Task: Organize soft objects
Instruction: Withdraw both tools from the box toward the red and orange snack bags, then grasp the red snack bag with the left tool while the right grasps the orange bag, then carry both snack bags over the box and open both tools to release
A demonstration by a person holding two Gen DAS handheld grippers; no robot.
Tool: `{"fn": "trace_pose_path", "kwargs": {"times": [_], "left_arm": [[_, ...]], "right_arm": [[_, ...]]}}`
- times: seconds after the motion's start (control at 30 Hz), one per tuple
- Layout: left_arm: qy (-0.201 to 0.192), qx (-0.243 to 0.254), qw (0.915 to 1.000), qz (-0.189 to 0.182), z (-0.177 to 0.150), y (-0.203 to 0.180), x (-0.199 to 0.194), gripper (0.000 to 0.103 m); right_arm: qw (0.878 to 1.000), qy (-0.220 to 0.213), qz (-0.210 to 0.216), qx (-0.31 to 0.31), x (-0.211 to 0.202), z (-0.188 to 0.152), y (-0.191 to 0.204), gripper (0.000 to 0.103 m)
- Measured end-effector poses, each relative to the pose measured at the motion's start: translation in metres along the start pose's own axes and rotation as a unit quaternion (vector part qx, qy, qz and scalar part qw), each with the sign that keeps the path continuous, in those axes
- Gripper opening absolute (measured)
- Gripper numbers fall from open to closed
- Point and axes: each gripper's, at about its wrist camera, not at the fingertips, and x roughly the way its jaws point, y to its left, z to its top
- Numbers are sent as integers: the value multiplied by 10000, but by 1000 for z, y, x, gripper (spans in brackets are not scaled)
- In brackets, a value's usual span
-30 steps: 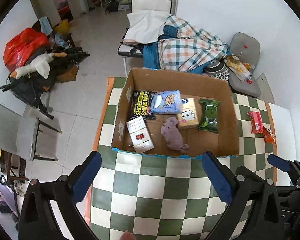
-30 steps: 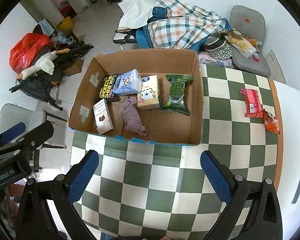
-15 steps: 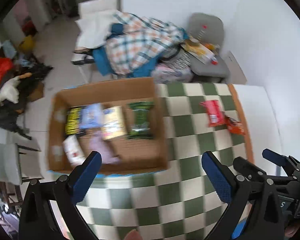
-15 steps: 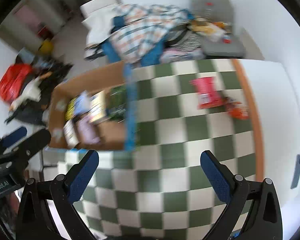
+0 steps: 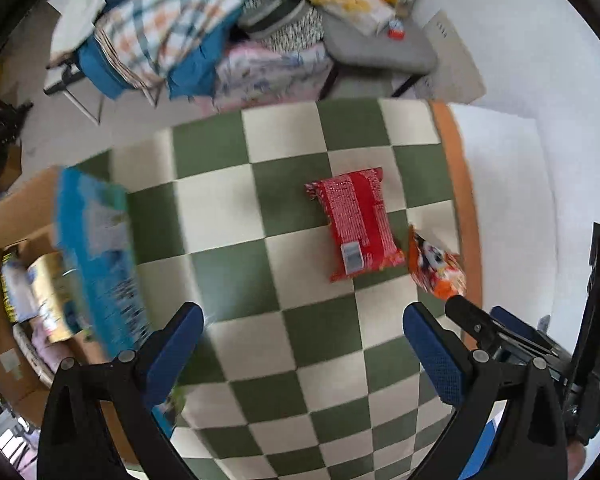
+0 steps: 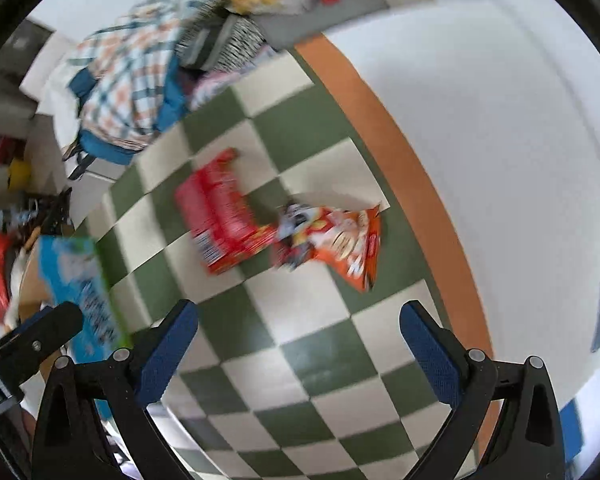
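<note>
Now you've swung both wide-open, empty grippers from the cardboard box toward the red crinkly packet: the next pick.

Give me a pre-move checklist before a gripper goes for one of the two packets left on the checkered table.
1. Left gripper open, empty: ok.
2. Right gripper open, empty: ok.
3. Red packet lying flat, nothing on top: ok.
4. Orange packet clear of the red one: not ok, they touch or overlap.
5. Cardboard box has free space: cannot tell, mostly out of frame.
6. View sharp enough to aim: not ok, motion blur.
</note>
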Motion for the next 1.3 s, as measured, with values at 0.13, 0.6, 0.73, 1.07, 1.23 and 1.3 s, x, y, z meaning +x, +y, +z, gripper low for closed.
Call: {"fn": "trace_pose_path", "kwargs": {"times": [0.13, 0.6, 0.73, 1.07, 1.23, 1.3], "left_arm": [[412, -38, 9991, 18, 27, -11, 42, 102], [1191, 138, 9927, 161, 64, -56, 120, 61], [1015, 366, 9935, 372, 59, -63, 118, 47], [442, 287, 9985, 153, 20, -47, 65, 45], [-85, 233, 9996, -167, -9, -24, -1, 45], [-245, 142, 9990, -345, -22, -12, -26, 45]], "right_arm": [[9989, 235, 122, 392, 44, 26, -21, 84], [9980, 413, 266, 389, 71, 49, -22, 50], [9984, 361, 268, 334, 67, 50, -23, 48], [9992, 66, 385, 132, 28, 35, -20, 47], [9981, -106, 598, -110, -4, 19, 1, 47], [9973, -157, 685, -227, -17, 9, 14, 47]]}}
